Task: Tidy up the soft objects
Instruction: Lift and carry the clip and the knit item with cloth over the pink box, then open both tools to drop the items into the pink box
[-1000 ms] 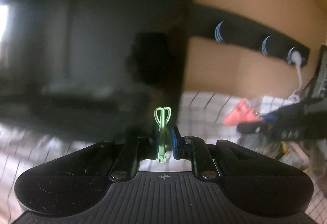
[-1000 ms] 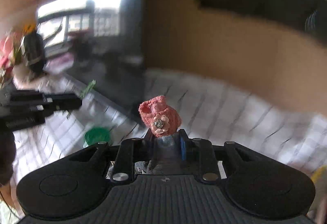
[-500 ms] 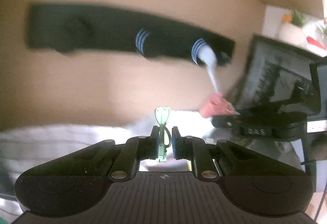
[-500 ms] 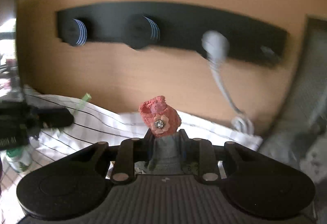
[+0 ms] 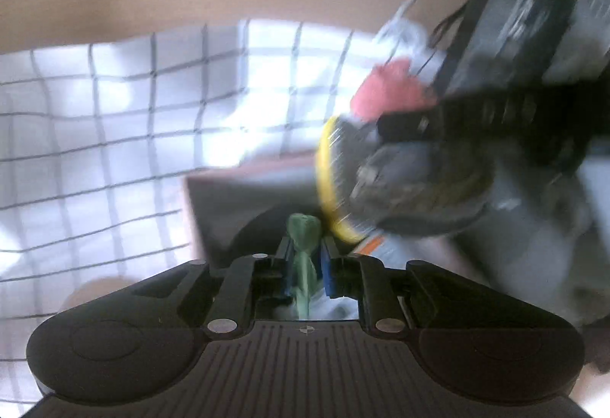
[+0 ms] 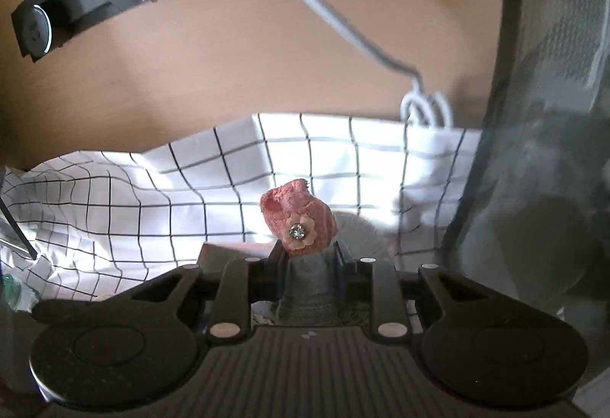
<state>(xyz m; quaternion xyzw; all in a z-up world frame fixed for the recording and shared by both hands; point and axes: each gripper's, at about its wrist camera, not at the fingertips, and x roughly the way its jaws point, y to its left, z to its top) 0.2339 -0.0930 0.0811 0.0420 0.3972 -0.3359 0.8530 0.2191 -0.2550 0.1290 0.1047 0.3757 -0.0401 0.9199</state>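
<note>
Jaws around pink-cuffed grey sock [image 6: 301, 227], green clip [image 5: 303, 246].

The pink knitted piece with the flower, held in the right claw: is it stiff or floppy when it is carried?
The pink knitted piece looks soft, yet it stands upright above the right claw, so probably springy. The jewelled flower could snag.
</note>
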